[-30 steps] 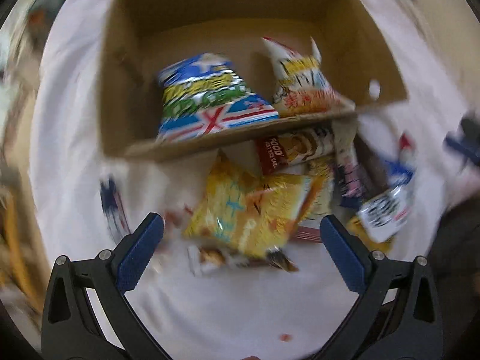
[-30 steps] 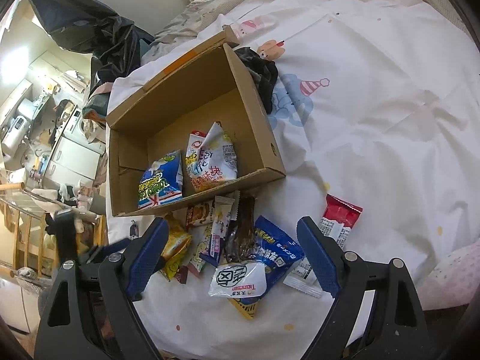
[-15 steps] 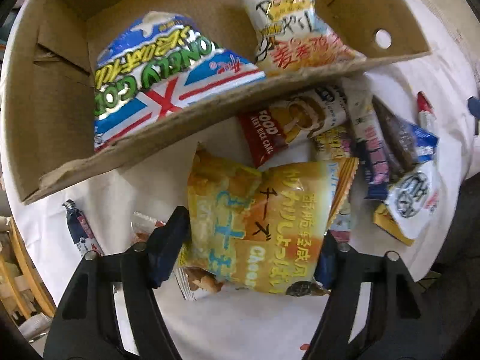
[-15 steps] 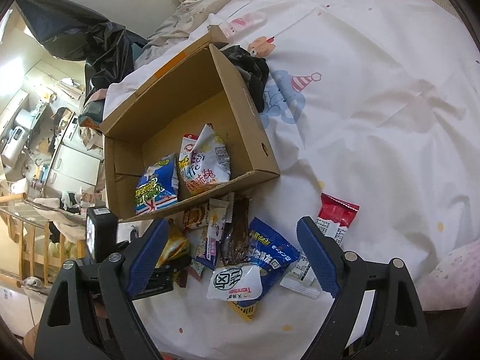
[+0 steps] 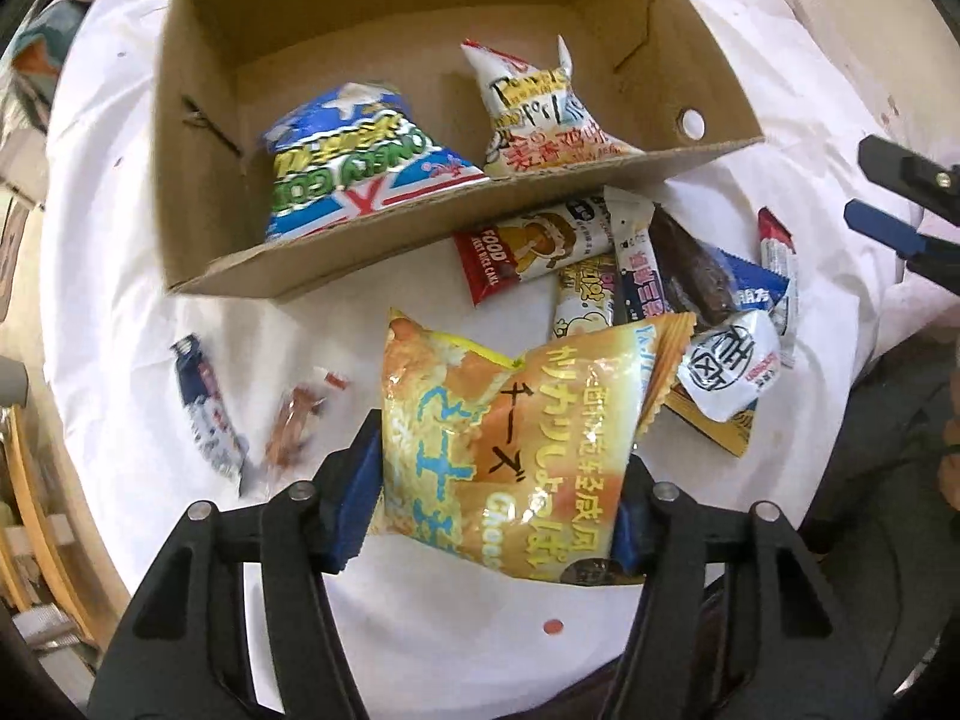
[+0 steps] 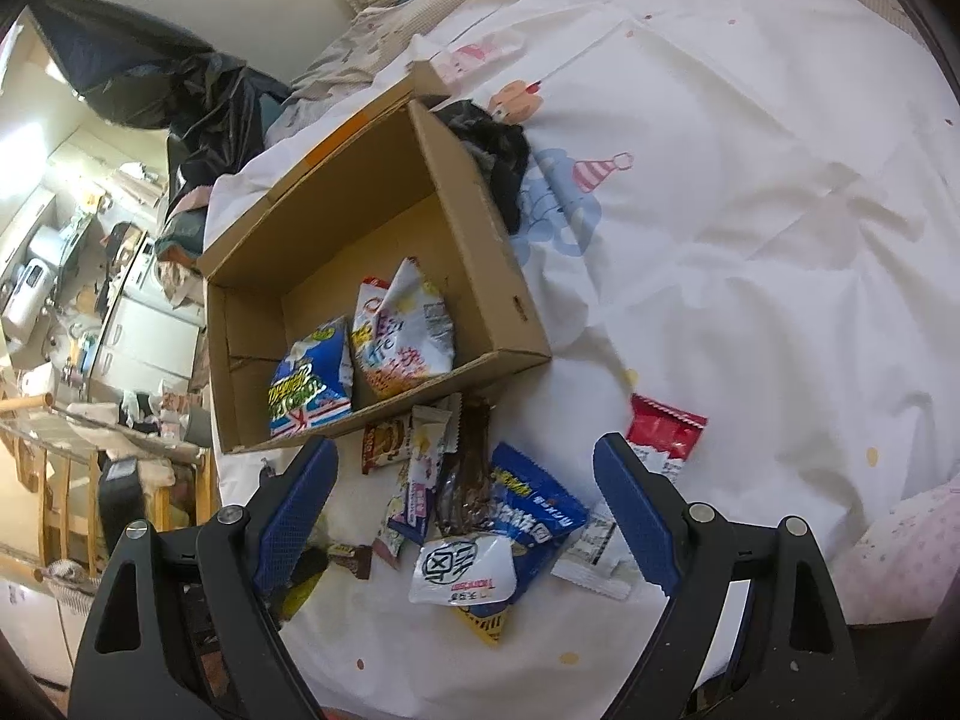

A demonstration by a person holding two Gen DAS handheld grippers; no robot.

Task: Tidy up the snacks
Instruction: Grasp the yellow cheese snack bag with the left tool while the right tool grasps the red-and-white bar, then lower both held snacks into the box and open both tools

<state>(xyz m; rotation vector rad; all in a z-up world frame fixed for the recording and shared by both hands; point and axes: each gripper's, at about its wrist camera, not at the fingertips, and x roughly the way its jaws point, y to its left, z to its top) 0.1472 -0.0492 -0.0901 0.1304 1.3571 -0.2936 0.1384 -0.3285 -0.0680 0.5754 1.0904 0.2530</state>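
1. Jaws of the left gripper (image 5: 492, 504) have just been closing, and its blue pads now press both sides of the yellow cheese snack bag (image 5: 516, 444), which a second ago lay loose on the white bedsheet (image 5: 420, 636) between wide-apart fingers
2. Bag now hangs in the clamp, its crimped top edge pointing toward the cardboard box (image 5: 384, 264), which sits just beyond it on the sheet
3. Box already holds a blue flag-print bag (image 5: 354, 162) and a white bag with red print (image 5: 540, 120), so the yellow one looks like the third to go in
4. Right gripper (image 6: 468, 516) hovers with its fingers wide apart and nothing between them, above the loose pile of small packets (image 6: 474, 516), as it did a second ago
5. Grasp seems secured; the lift over the box's near wall is the likely next step, with many packets not yet sorted
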